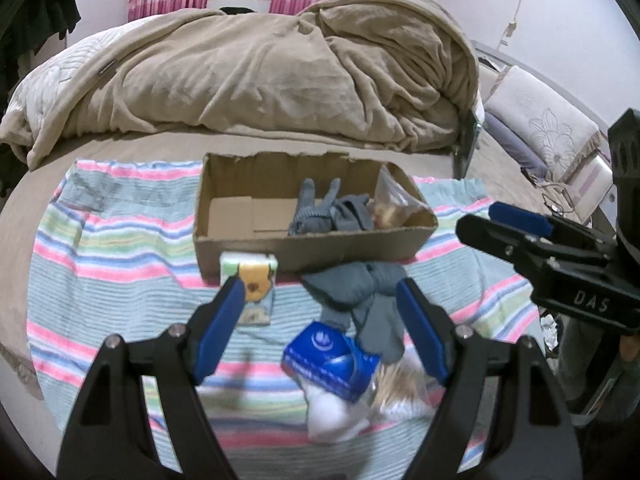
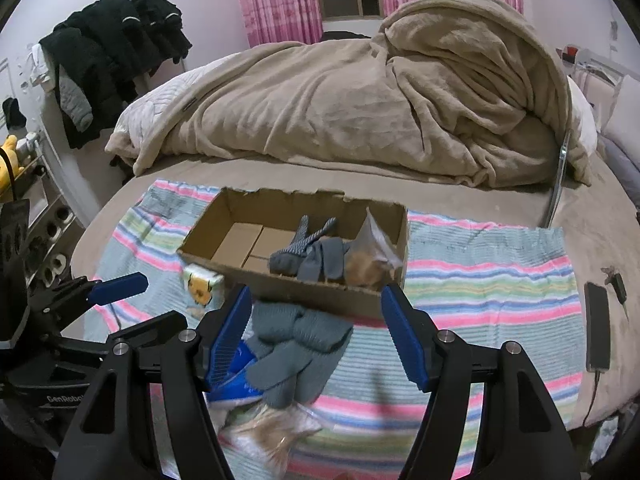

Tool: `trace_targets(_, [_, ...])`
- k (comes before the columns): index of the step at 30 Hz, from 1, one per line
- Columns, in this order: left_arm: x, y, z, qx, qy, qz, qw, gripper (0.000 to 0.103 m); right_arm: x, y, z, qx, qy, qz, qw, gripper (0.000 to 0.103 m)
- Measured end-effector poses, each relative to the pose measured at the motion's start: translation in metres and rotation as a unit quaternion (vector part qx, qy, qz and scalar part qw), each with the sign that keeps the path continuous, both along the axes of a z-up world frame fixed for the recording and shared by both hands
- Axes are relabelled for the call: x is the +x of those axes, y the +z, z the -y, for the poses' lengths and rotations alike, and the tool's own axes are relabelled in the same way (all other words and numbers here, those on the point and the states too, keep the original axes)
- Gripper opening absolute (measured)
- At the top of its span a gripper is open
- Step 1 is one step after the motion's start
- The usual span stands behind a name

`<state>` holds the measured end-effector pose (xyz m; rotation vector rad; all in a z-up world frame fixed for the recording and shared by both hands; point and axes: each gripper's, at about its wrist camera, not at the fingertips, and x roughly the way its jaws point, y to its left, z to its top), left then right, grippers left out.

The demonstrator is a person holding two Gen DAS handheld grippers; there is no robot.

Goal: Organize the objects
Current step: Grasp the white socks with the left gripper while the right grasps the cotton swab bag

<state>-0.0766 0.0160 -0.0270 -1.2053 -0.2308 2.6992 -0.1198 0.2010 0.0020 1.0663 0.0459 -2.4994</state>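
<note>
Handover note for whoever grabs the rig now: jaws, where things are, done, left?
Left gripper: jaws open, empty.
Right gripper: jaws open, empty.
Done: grey glove and clear bag lie in the cardboard box.
Left, all on the striped towel before the box: second grey glove, tissue pack, blue-labelled pack, another clear bag.

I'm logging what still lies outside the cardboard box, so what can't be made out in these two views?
- Blue-and-white package: left wrist view, print blurred; right wrist view, mostly behind the right gripper.
- Clear bag with tan contents: blurred in both views, contents unreadable.
- Bag in the cardboard box: its bottom is hidden by the box's near wall.
- Small carton: left gripper finger covers part of it.
</note>
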Motion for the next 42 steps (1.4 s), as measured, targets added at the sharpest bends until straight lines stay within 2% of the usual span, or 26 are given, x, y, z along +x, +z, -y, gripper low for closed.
trace_targets(6, [0.015,-0.007,0.002,0.002,0.004,0.009,0.9999,0.079,0.017,-0.012,-0.003,0.002,0.0,0.016,1.0,0.07])
trace_targets(20, [0.034,-0.05,-0.001,0.005,0.003,0.062,0.998,0.079,0.041,-0.062,0.001,0.009,0.007,0.08,0.997,0.07])
trace_targets(32, [0.035,-0.088,-0.008,0.008,-0.013,0.11,0.9938,0.079,0.044,-0.097,0.007,0.014,0.012,0.123,0.992,0.07])
trace_targets(42, [0.031,-0.106,-0.005,0.007,-0.018,0.125,0.992,0.08,0.038,-0.115,0.008,0.01,0.013,0.15,0.989,0.07])
